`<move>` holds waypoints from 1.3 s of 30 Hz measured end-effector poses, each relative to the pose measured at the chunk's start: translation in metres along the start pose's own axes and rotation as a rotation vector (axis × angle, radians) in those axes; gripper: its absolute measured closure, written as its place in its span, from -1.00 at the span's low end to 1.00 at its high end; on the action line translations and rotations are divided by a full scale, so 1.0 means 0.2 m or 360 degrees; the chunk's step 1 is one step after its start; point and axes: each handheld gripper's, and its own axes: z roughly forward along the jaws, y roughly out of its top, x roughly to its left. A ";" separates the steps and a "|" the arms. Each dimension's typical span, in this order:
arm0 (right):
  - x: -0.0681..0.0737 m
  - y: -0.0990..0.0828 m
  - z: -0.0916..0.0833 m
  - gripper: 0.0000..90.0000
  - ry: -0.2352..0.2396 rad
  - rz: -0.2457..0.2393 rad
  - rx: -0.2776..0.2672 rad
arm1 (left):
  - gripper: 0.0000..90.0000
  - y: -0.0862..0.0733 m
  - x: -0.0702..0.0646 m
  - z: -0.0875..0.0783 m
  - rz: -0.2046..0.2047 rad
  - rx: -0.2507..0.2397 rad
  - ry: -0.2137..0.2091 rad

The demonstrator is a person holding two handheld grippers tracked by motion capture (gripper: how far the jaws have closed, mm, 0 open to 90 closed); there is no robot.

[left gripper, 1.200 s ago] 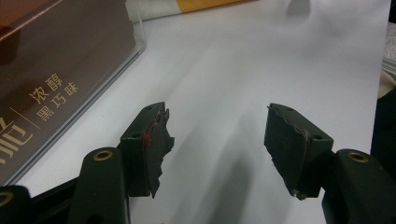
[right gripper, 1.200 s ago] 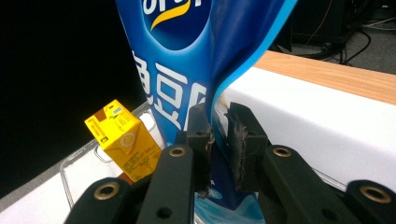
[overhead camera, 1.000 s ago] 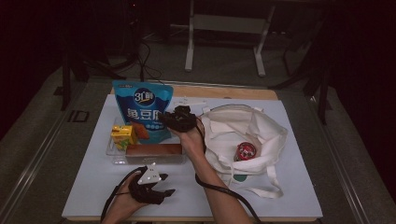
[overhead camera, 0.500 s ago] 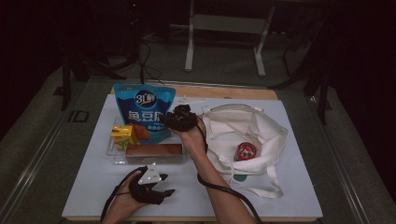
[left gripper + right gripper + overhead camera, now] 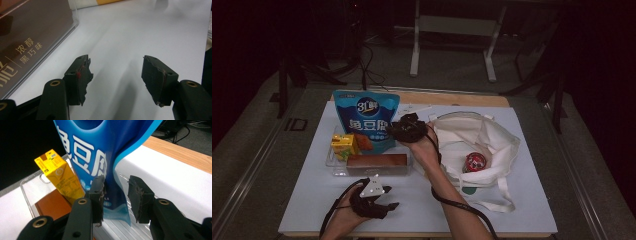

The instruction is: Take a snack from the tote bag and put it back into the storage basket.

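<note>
A blue snack bag (image 5: 364,117) stands upright in the clear tray (image 5: 332,167), beside a yellow drink carton (image 5: 344,145) and a brown box (image 5: 376,161). My right gripper (image 5: 393,131) is at the bag's right edge. In the right gripper view its jaws (image 5: 116,192) have just been opening; the blue bag's (image 5: 100,150) lower edge hangs between them, and the right pad stands clear of it. My left gripper (image 5: 393,196) rests low on the white mat near the table's front, its jaws (image 5: 116,75) open with nothing between them, just right of the brown box (image 5: 27,37).
A white tote bag (image 5: 497,140) lies open at the right with a red round thing (image 5: 475,161) inside. The white mat (image 5: 312,200) covers the table; a wooden edge (image 5: 452,99) shows at the back. The right gripper's cable trails along the forearm.
The right gripper's jaws have spread apart at the blue bag's edge. The bag stays standing in the tray. The left gripper has not moved.
</note>
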 end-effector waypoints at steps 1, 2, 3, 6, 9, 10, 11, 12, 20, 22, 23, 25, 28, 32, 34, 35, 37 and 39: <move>0.00 0.00 0.00 0.45 -0.0008 -0.0018 0.0014 | -0.12 0.00 0.00 0.00 -0.0002 -0.0001 -0.0002; 0.00 0.00 -0.01 0.44 -0.0010 -0.0038 0.0021 | -0.12 0.00 0.00 0.00 -0.0006 -0.0005 -0.0002; 0.01 0.00 -0.01 0.44 -0.0011 -0.0050 0.0023 | -0.12 0.00 0.00 0.00 -0.0005 -0.0003 -0.0002; 0.01 0.01 -0.03 0.43 0.0003 -0.0068 0.0025 | -0.12 0.00 0.00 0.00 -0.0002 0.0000 0.0002; 0.01 0.01 -0.06 0.42 0.0023 -0.0089 0.0027 | -0.12 0.00 0.00 0.00 -0.0001 0.0000 0.0000; 0.01 0.01 -0.06 0.42 0.0053 -0.0079 0.0018 | -0.12 0.00 0.00 0.00 -0.0003 -0.0002 0.0001; 0.00 0.01 -0.07 0.42 0.0065 -0.0070 0.0014 | -0.12 0.00 0.00 0.00 -0.0003 -0.0003 0.0002; 0.00 0.01 -0.08 0.42 0.0057 -0.0081 0.0016 | -0.12 0.00 0.00 0.00 -0.0004 -0.0005 0.0001; 0.00 0.02 -0.16 0.40 0.0082 -0.0193 0.0067 | -0.12 0.00 0.00 0.00 -0.0007 -0.0005 0.0002; 0.00 0.02 -0.18 0.40 0.0072 -0.0225 0.0080 | -0.12 0.00 0.00 0.00 -0.0005 -0.0005 0.0003; 0.00 0.02 -0.19 0.40 0.0065 -0.0232 0.0091 | -0.13 0.00 0.00 0.00 -0.0006 -0.0005 0.0005; -0.01 0.03 -0.21 0.40 0.0055 -0.0252 0.0096 | -0.12 0.00 0.00 0.00 -0.0002 -0.0003 0.0004; -0.01 0.03 -0.23 0.40 0.0045 -0.0276 0.0113 | -0.12 0.00 0.00 0.00 -0.0002 -0.0001 0.0004; -0.01 0.03 -0.26 0.40 0.0026 -0.0331 0.0158 | -0.12 0.00 0.00 0.01 -0.0003 -0.0002 0.0007; -0.01 0.03 -0.27 0.40 0.0012 -0.0367 0.0186 | -0.12 0.00 0.00 0.01 -0.0004 0.0000 0.0006; -0.01 0.02 -0.28 0.40 0.0014 -0.0378 0.0192 | -0.12 0.00 0.00 0.01 -0.0003 0.0001 0.0005; -0.01 0.02 -0.29 0.40 0.0017 -0.0399 0.0204 | -0.12 0.00 0.00 0.01 0.0000 0.0002 0.0006; -0.02 0.01 -0.30 0.40 0.0016 -0.0409 0.0208 | -0.12 0.00 0.00 0.01 0.0000 0.0004 0.0007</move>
